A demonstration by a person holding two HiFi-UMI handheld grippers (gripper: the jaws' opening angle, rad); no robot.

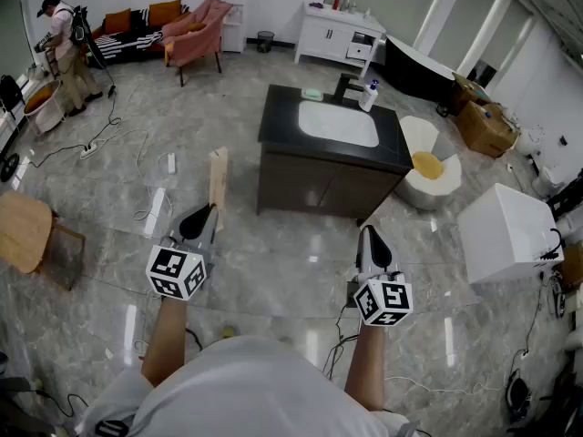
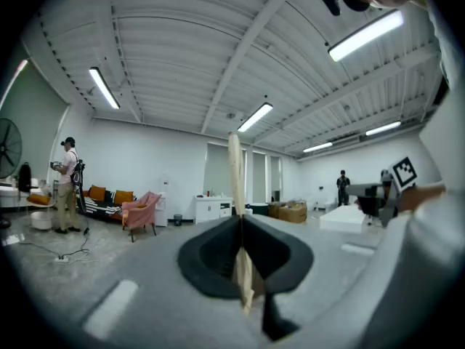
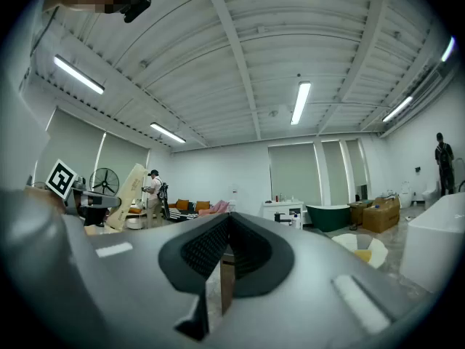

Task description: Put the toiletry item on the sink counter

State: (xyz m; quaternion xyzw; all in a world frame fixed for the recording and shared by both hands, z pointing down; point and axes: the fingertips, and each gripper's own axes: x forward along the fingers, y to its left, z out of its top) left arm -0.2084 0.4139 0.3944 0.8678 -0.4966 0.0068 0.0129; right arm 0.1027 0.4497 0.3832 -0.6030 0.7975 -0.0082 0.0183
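A long flat beige toiletry pack [image 1: 218,178] stands upright in my left gripper [image 1: 208,211], which is shut on its lower end. In the left gripper view the toiletry pack [image 2: 235,173] shows edge-on, pinched between the jaws of my left gripper [image 2: 240,222]. My right gripper [image 1: 369,233] is shut with nothing in it; in the right gripper view my right gripper [image 3: 227,222] has its jaws closed together. Ahead stands the sink vanity with a black counter [image 1: 279,116], white basin [image 1: 339,124], green soap [image 1: 312,94] and a bottle [image 1: 369,96]. Both grippers hang over the floor, short of the vanity.
A round white seat with a yellow centre [image 1: 428,167] stands right of the vanity, and a white box [image 1: 506,230] further right. Cables [image 1: 146,212] lie on the floor at left, beside a wooden table [image 1: 23,230]. A person [image 1: 64,48] stands far back left.
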